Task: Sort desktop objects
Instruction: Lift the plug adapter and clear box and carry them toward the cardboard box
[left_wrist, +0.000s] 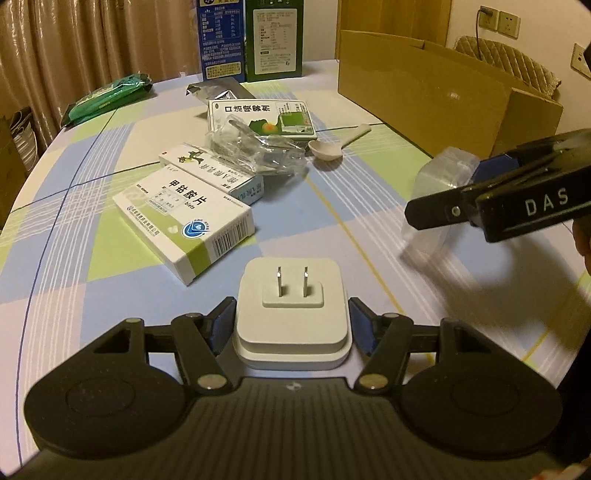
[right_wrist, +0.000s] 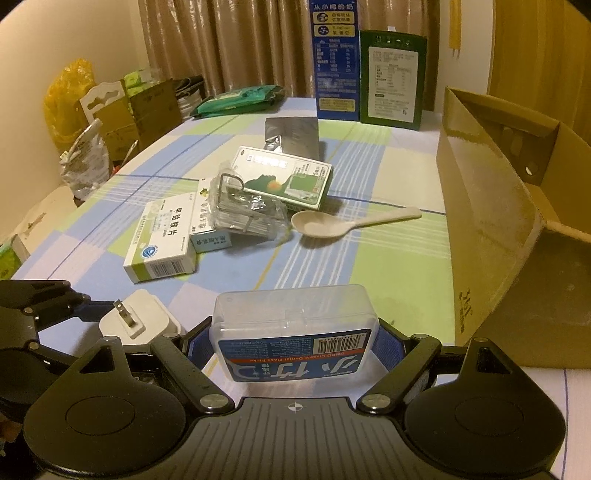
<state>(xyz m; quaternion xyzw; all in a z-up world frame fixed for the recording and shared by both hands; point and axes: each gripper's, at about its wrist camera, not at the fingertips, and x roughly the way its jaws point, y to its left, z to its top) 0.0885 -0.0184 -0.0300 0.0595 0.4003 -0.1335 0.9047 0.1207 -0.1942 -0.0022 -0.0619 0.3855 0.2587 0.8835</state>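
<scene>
At the far left of the surface (left_wrist: 55, 295) a green wipes packet (left_wrist: 107, 98) lies near the curtain, soft and flat, best taken across its narrow middle. Nearer the centre sit two white medicine boxes (left_wrist: 184, 221), side by side and touching; they look light and stiff, with smooth card faces that could slip, so the long side walls are the place to pinch. Just beyond them a crinkled clear plastic packet (left_wrist: 255, 147) rests against a green-and-white spray box (left_wrist: 262, 118), with a silver foil pouch (left_wrist: 216, 90) behind; the packet looks flimsy and would likely deform under pressure. In front, the left gripper (left_wrist: 291, 325) has its jaws pinching a white plug adapter (left_wrist: 291, 306) by its two flat sides, prongs pointing up and forward. It looks like a dense, rigid, smooth piece that should hold firm so long as the pads stay square on the sides. Right of the spray box a pale spoon (right_wrist: 347, 221) lies bowl-up, hard and rounded, easiest at the handle. Further right the right gripper (right_wrist: 293, 343) has its jaws pressed on the short ends of a clear floss pick box (right_wrist: 293, 332) with a blue label, held above the cloth; I judge it light, with slick and somewhat springy plastic walls, so a moderate squeeze suits it. At the far right stands an open cardboard box (right_wrist: 491, 206), probably the bin for sorted things, just beside the right gripper.
</scene>
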